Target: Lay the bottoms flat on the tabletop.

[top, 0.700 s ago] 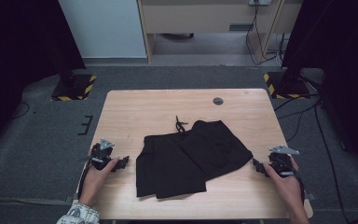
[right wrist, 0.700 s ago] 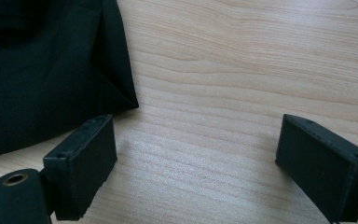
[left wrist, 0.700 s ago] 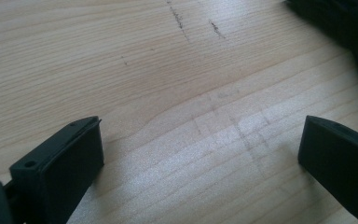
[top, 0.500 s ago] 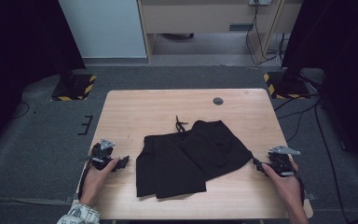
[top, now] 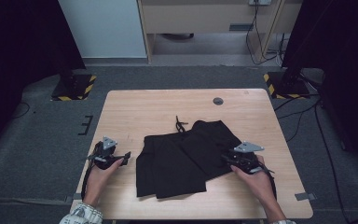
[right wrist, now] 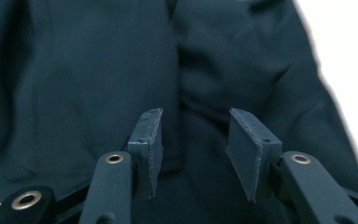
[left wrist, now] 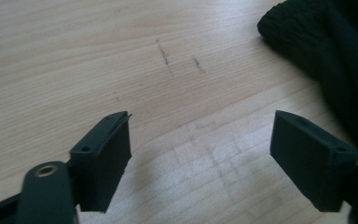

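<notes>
Grey carpeted floor (top: 37, 140) with cables, black curtains both sides, a pale panel and a wooden cabinet at the back, yellow-black striped stand bases off the far corners of the light wooden worktop (top: 135, 112). The worktop carries a small round dark disc (top: 218, 101) near its far edge, right of centre, and faint dark scuff marks (left wrist: 164, 52) on the wood grain in the left gripper view.

Black fabric shorts, folded (top: 182, 157), lie at the middle of the worktop, closer to the near edge. Waistband end and black drawstring (top: 181, 125) point to the far edge, leg hems to the near edge; long axis runs near-left to far-right, slightly skewed. One layer overlaps the other diagonally. No label or writing readable.

Left gripper (top: 125, 157) sits near the left edge, just beside the shorts' left side, not touching; jaws spread wide over bare wood, ribbed black hem (left wrist: 289, 37) at upper right of its view. Right gripper (top: 225, 159) sits at the shorts' right side, jaws spread partway over the dark cloth (right wrist: 98, 70); contact with the cloth cannot be told.
</notes>
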The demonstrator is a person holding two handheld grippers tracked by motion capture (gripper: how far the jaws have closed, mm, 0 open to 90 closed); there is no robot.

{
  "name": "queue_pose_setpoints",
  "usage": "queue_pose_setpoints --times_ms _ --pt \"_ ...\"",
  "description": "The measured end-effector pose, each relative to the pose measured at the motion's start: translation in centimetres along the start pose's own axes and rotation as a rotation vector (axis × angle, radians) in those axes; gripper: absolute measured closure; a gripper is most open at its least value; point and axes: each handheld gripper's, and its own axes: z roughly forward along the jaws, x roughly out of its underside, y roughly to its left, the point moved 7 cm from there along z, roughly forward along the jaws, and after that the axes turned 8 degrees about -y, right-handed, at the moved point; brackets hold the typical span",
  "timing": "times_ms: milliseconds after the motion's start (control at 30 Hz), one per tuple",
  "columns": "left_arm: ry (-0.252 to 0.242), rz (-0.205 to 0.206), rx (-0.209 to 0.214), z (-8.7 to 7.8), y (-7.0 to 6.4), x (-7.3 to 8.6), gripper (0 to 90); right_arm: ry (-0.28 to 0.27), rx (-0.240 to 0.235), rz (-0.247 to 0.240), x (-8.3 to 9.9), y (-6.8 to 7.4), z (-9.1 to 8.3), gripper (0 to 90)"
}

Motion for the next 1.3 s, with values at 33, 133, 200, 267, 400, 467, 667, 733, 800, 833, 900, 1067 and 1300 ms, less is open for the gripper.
queue_pose_setpoints --times_ms 33,133,200,267,400,467,667,733,800,833,900,1067,1300 --pt "-0.006 0.003 0.004 -0.1 -0.1 -0.1 21.5 0.030 -0.003 -0.011 0.5 0.2 0.3 55.6" --pt "-0.016 0.009 0.021 -0.2 -0.6 -0.5 26.1 0.063 -0.008 -0.016 1.4 0.5 0.6 55.3" --pt "-0.015 0.018 0.029 -0.2 -0.9 -0.5 28.1 0.074 -0.011 -0.010 1.5 0.7 0.3 55.4" --pt "-0.014 0.023 0.027 -0.2 -1.1 -0.6 28.5 0.071 -0.010 -0.010 1.5 0.7 0.2 55.4" --pt "-0.018 0.031 0.052 -0.2 -1.8 -0.9 30.4 0.093 -0.037 -0.017 2.1 2.0 -1.0 55.5" --pt "-0.020 0.027 0.063 -0.1 -1.9 -1.0 30.8 0.099 -0.051 -0.029 2.4 2.5 -1.5 55.4" --pt "-0.011 0.029 0.097 -0.2 -2.3 -1.1 32.6 0.066 -0.071 -0.004 1.1 2.3 -3.0 50.7" --pt "-0.035 0.009 0.116 -0.6 -2.7 -1.6 34.6 0.018 -0.043 -0.010 -0.1 1.3 -3.4 52.1" --pt "-0.046 -0.001 0.128 -0.7 -3.0 -1.9 37.0 -0.020 -0.026 0.008 -1.1 0.4 -3.5 55.2" --pt "-0.047 -0.001 0.136 -0.7 -3.1 -2.0 38.5 -0.034 -0.013 0.014 -1.7 -0.2 -3.4 57.7" --pt "-0.045 0.005 0.157 -0.7 -3.7 -2.2 41.4 -0.057 0.015 0.017 -2.5 -1.3 -3.0 63.5" --pt "-0.034 -0.027 0.199 -0.1 -4.8 -2.6 47.9 0.009 0.061 0.035 -3.5 -4.5 -0.1 70.7" --pt "-0.022 0.012 0.241 0.3 -6.8 -2.6 42.0 0.042 0.105 0.093 -4.3 -6.4 4.6 47.2"
